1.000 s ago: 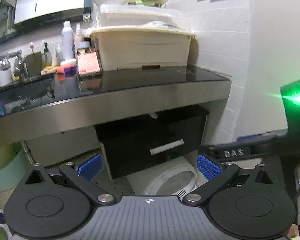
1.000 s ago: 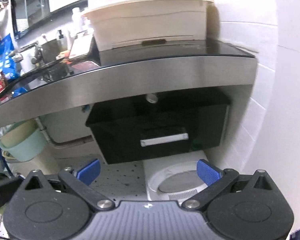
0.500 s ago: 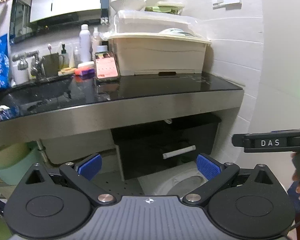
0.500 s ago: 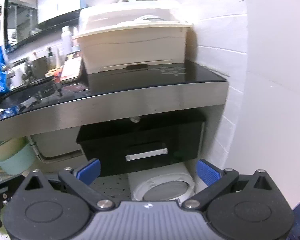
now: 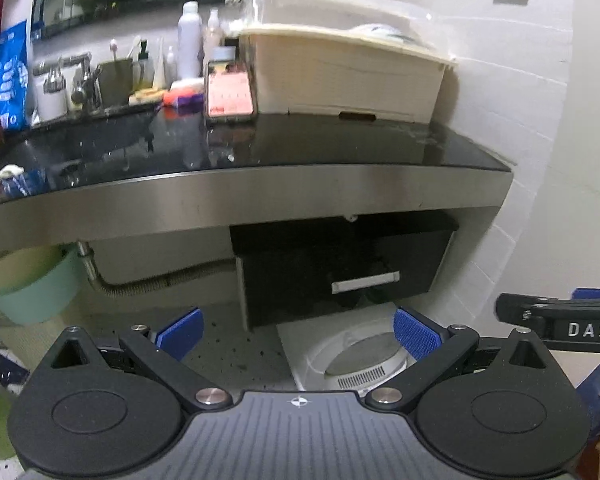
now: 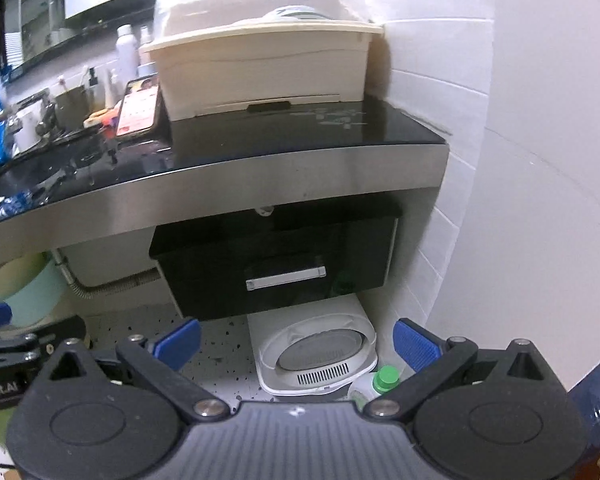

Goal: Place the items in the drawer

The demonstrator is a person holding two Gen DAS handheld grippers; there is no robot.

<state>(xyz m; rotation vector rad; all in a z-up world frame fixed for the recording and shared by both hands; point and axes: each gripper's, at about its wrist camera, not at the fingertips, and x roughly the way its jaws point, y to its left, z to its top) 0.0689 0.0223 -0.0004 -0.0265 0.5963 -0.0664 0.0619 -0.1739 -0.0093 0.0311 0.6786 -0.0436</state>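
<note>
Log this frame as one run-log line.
phase: approach | left gripper: open, empty | right gripper: open, empty | drawer: closed, handle untouched

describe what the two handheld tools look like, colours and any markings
Both look alike. The left tool and the right tool each have a ribbed grey body with a small crosshair mark, two round black housings, black linkage arms with silver pivot bolts, and blue textured pads on the fingers. White "DAS" lettering marks the right tool's side as seen from the left wrist view. No sleeves or cables show.

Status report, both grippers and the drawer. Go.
Left gripper open, empty. Right gripper open, empty. Black drawer under counter shut, handle untouched. Nothing in the way.
</note>
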